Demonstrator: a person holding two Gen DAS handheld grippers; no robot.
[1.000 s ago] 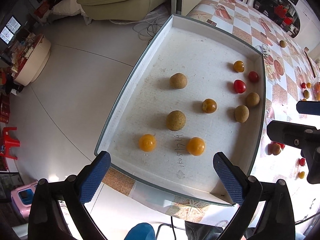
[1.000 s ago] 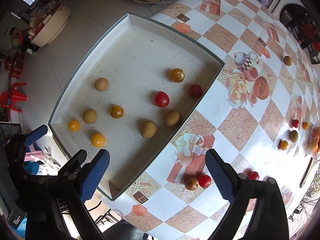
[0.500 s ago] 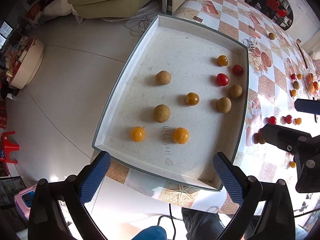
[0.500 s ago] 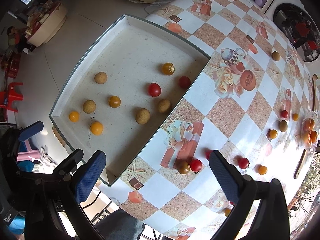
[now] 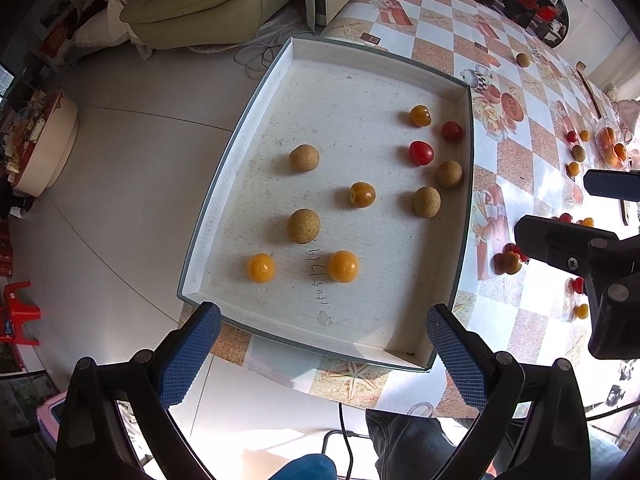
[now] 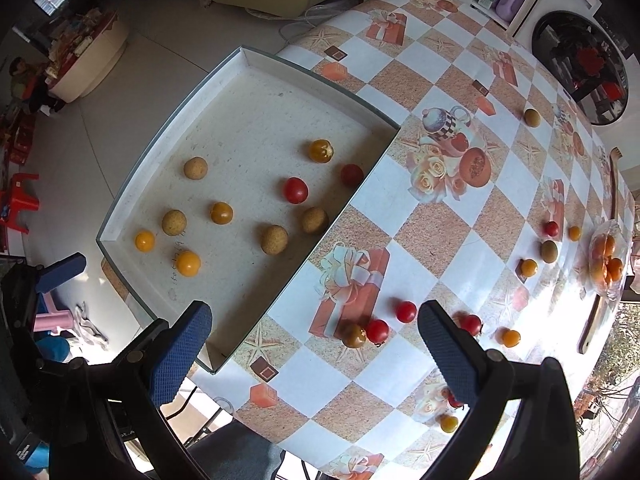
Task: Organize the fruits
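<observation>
A white tray [image 5: 400, 344] [image 6: 360, 104] sits at the table's near left corner and holds several fruits: two red tomatoes [image 5: 421, 153] [image 6: 296, 190], orange ones [image 5: 342, 266] [image 6: 188, 263] and tan round ones [image 5: 303, 226] [image 6: 274, 239]. More tomatoes lie loose on the checkered tablecloth, such as a red one [image 6: 406, 311] and a brown one [image 6: 354, 335]. My left gripper [image 5: 320, 352] is open and empty, high above the tray's near edge. My right gripper [image 6: 316, 356] is open and empty, high above the table's near edge by the tray corner.
A glass dish of oranges [image 6: 606, 264] and a wooden stick [image 6: 600, 300] lie at the table's right. A lone brownish fruit [image 6: 532, 117] sits far back. A sofa [image 5: 208, 4] and a washing machine [image 6: 580, 64] stand beyond the table. The floor drops off left of the tray.
Both grippers have pulled back and risen, so the tray and table look smaller and more of the table shows. Both stay open. The fruits have not moved.
</observation>
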